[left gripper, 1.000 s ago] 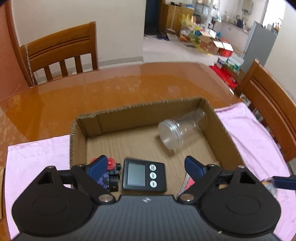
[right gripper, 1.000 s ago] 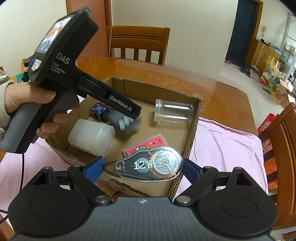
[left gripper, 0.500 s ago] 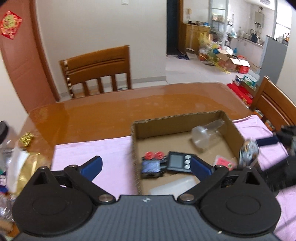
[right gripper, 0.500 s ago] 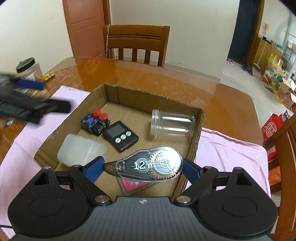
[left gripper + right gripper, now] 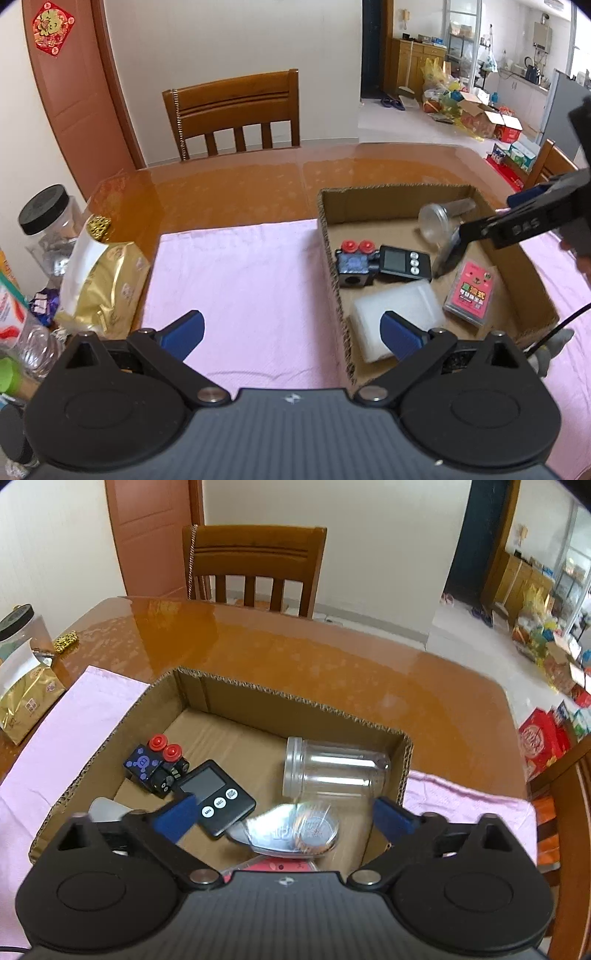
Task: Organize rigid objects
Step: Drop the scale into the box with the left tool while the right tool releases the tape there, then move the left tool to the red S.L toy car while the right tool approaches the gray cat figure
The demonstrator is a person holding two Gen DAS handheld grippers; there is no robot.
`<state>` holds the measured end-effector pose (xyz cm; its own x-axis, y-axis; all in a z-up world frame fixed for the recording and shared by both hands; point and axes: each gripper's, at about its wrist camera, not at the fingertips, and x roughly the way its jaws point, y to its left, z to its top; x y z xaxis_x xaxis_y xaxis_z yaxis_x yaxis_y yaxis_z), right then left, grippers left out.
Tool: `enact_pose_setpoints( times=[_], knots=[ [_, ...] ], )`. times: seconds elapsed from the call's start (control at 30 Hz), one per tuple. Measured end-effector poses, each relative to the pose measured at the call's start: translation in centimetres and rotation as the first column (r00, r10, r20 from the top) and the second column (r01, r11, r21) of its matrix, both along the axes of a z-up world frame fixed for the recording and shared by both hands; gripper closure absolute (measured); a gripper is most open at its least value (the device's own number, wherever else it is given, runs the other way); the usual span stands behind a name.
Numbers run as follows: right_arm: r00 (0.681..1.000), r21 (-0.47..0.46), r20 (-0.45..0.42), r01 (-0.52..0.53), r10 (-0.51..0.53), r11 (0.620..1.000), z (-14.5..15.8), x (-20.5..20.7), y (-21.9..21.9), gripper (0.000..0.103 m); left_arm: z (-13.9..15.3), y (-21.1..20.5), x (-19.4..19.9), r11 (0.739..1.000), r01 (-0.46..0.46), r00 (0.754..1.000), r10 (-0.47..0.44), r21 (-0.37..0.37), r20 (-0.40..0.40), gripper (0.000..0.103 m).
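Note:
A cardboard box [image 5: 327,236] [image 5: 229,686] on the pink cloth holds a clear jar [image 5: 332,771] on its side, a black timer [image 5: 216,799], a black toy with red knobs [image 5: 155,762], a white plastic container [image 5: 397,317] and a pink card pack [image 5: 471,291]. My right gripper [image 5: 284,812] is open over the box, and the clear correction-tape dispenser [image 5: 295,830] is blurred just below the fingers, apart from both pads. My left gripper [image 5: 291,332] is open and empty above the cloth, left of the box. The right gripper also shows in the left wrist view [image 5: 517,229].
The pink cloth [image 5: 240,280] lies on the brown table [image 5: 295,653]. A gold bag [image 5: 107,284], a black-lidded jar [image 5: 48,221] and bottles crowd the table's left edge. Wooden chairs [image 5: 236,110] stand at the far side and right.
My right gripper has opened and let go of the tape dispenser, which drops into the box. My left gripper has pulled back and left, out of the box.

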<state>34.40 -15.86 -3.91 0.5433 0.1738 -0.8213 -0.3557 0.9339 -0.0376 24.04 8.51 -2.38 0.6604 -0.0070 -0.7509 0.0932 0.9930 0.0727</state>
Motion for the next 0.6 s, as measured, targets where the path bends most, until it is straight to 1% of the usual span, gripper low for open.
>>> enact_pose_setpoints(
  times=[0.1,0.2,0.23,0.27,0.3,0.33,0.4,0.47,0.6],
  knots=[
    [1.0,-0.004,0.007,0.006,-0.006,1.0,0.9,-0.9,-0.2,0.0,0.1,0.4,-1.0,1.0,-0.028,1.0,0.028,0.001,-0.007,0.002],
    [0.999,0.013,0.033,0.015,-0.015,1.0,1.3,-2.9,-0.7,0.0,-0.7,0.7,-2.4,0.999,-0.032,0.999,0.032,-0.022,0.014,0.002],
    [0.998,0.012,0.052,0.017,-0.018,1.0,1.4,-3.8,-0.9,0.0,-1.1,0.7,-2.8,0.999,-0.045,0.999,0.045,-0.02,0.011,0.002],
    [0.997,0.002,0.063,0.041,-0.041,0.999,1.4,-4.7,-1.1,0.0,-1.4,0.7,-3.1,0.998,-0.065,0.998,0.065,-0.021,-0.005,0.002],
    [0.997,-0.003,0.059,0.055,-0.054,0.998,1.4,-5.4,-1.1,0.0,-1.6,0.8,-3.5,0.997,-0.067,0.998,0.067,-0.033,-0.019,0.002],
    [0.997,0.004,0.058,0.048,-0.048,0.999,1.5,-6.5,-1.4,0.0,-1.7,0.8,-3.8,0.997,-0.056,0.998,0.055,-0.045,-0.026,0.002],
    [0.995,0.003,0.087,0.042,-0.043,0.999,1.6,-8.4,-1.9,0.0,-2.2,0.7,-4.4,0.997,-0.056,0.998,0.054,-0.044,-0.03,0.002],
    [0.994,-0.013,0.096,0.057,-0.055,0.998,1.4,-10.0,-2.4,0.0,-2.7,0.6,-4.9,0.997,-0.072,0.997,0.07,-0.041,-0.036,0.002],
    [0.993,-0.005,0.081,0.082,-0.081,0.997,0.3,-13.2,-3.5,0.0,-3.6,0.1,-5.6,0.996,-0.063,0.996,0.059,-0.067,-0.062,0.002]
  ],
)
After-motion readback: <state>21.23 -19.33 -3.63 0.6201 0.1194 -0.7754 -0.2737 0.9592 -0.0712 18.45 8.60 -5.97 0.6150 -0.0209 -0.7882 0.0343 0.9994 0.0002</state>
